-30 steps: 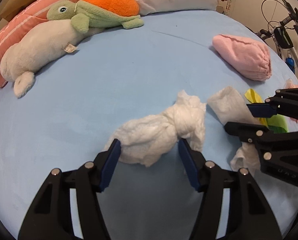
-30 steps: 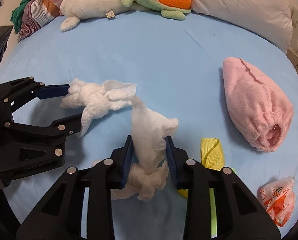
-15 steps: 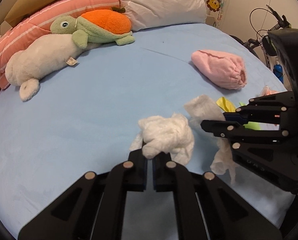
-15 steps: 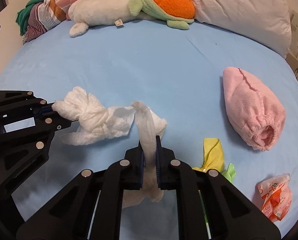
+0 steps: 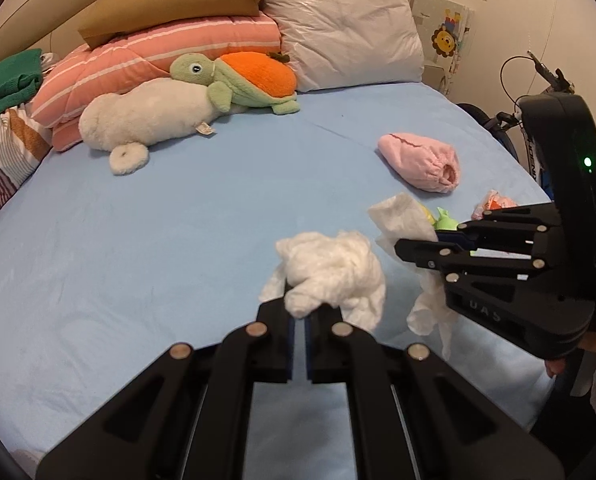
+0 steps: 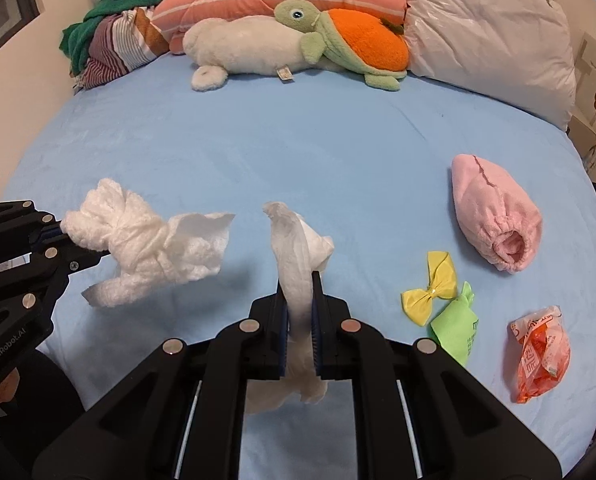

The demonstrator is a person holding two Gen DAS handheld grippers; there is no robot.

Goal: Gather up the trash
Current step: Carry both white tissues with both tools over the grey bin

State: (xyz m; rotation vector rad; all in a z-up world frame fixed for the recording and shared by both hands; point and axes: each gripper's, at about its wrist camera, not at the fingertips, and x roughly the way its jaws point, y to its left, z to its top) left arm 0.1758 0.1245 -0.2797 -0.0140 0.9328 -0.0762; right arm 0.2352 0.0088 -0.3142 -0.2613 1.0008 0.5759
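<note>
My left gripper [image 5: 298, 316] pinches a crumpled tissue [image 5: 330, 272], my right gripper [image 6: 298, 300] a tissue strip [image 6: 296, 280], both above the bed [image 6: 298, 140]. Only the right-wrist view shows the yellow bow [image 6: 432, 290] near the right edge.

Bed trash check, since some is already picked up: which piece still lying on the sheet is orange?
The crinkled orange wrapper, beside the green packet and yellow bow.

Right hand-held gripper [image 6: 298, 300] clamping white tissue [image 6: 294, 256], blue bed sheet [image 6: 298, 140]
</note>
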